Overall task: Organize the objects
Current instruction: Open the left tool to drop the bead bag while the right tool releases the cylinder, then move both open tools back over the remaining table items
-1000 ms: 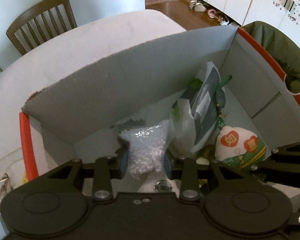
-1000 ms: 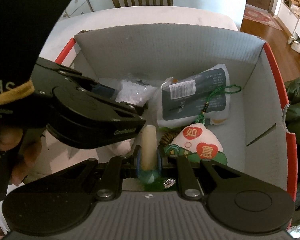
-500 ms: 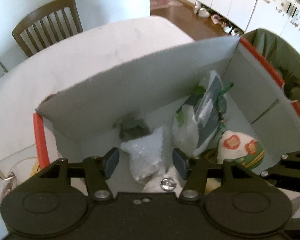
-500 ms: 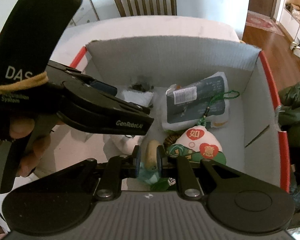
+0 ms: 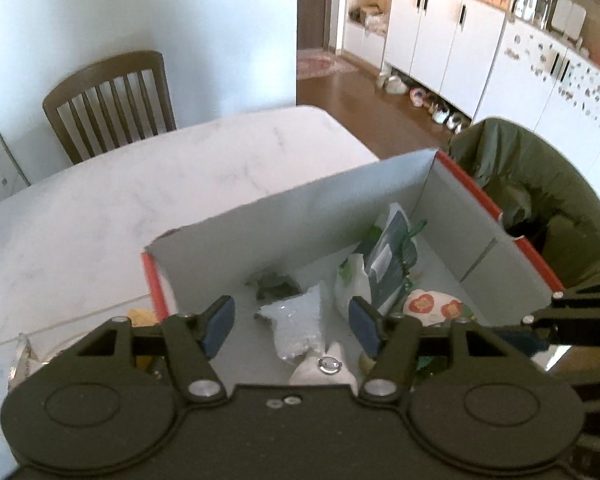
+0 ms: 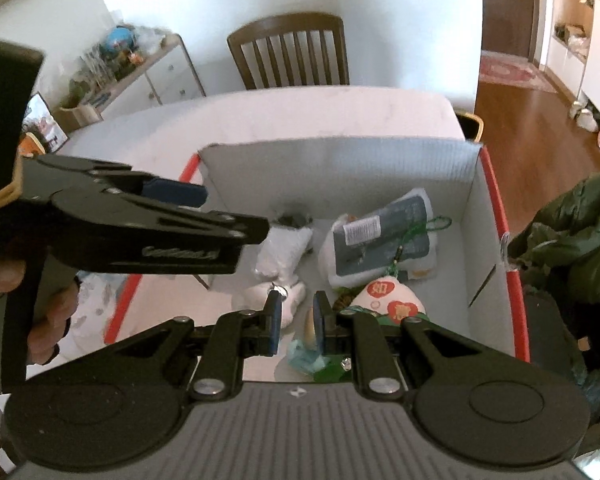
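The red-edged grey cardboard box point(image 6: 340, 176) is sitting near the right-hand edge of the white marble tabletop point(image 5: 100, 208), and everything being organized is lying on its floor. Stiff but light, it is probably best moved by a wall.

The largest item, a flat plastic-wrapped dark grey packet with a barcode label point(image 6: 384, 236), is leaning toward the far right corner. It looks light, slick and floppy, so a pinch on its sealed edge should work better than one on its face.

The clear crinkled bag of white pellets point(image 5: 300, 324), by the far wall left of centre, is likely soft and shifting; its gathered neck seems the safest hold.

The white-and-green stuffed charm with red hearts and a green cord point(image 6: 392, 304) is lying near the box's near edge, soft and light.

The left gripper point(image 5: 292, 322) is hanging wide open above the pellet bag, holding nothing. The right gripper point(image 6: 296, 322) is parted narrowly, and a slim cream stick point(image 6: 310, 326) is showing in the gap; I cannot tell whether the pads are touching it.

The items against the near wall are hidden by both tools, and a dark clump at the far wall is too blurred to identify.
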`<move>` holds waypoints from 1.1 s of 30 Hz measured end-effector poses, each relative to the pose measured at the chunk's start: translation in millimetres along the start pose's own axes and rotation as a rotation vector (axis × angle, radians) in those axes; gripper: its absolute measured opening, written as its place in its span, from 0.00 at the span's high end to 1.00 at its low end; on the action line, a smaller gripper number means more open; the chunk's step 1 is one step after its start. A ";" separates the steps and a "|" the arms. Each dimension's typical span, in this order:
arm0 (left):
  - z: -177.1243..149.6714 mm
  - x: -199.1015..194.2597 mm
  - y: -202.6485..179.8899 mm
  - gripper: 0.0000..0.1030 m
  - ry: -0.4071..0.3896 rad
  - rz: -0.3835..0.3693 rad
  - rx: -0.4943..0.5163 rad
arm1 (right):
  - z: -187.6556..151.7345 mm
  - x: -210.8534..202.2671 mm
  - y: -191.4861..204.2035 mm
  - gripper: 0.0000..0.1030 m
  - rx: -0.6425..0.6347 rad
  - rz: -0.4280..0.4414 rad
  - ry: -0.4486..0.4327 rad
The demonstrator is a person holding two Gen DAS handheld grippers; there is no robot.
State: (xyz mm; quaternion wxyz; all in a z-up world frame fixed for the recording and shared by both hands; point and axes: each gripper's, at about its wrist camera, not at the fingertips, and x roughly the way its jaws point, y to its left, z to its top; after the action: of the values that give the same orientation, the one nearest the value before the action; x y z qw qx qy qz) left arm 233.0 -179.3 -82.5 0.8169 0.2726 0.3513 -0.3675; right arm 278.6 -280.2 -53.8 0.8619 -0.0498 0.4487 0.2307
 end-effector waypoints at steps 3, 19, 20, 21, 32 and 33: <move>-2.3 -12.8 5.9 0.39 -0.029 -0.012 -0.012 | -0.5 -10.2 8.2 0.85 -0.004 -0.008 -0.035; -44.8 -94.0 73.3 0.31 -0.194 -0.006 -0.035 | 3.5 -45.0 68.4 0.84 0.031 -0.025 -0.215; -47.3 -98.1 79.5 0.30 -0.203 0.000 -0.037 | 4.0 -45.4 73.9 0.84 0.036 -0.022 -0.222; -50.2 -101.5 86.1 0.30 -0.212 0.010 -0.038 | 4.7 -45.6 80.4 0.81 0.039 -0.019 -0.232; -76.3 -120.6 159.2 0.24 -0.238 0.073 -0.097 | 6.6 -34.4 146.3 0.45 0.001 -0.018 -0.284; -78.0 -121.0 164.4 0.22 -0.239 0.078 -0.093 | 6.5 -32.3 150.8 0.45 0.003 -0.016 -0.282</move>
State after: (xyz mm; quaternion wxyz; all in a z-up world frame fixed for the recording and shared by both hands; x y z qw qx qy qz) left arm 275.5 20.6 -5.2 0.8783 0.2021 0.2571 -0.3488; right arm 200.9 -155.8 -6.0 0.9184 -0.0191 0.3229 0.2279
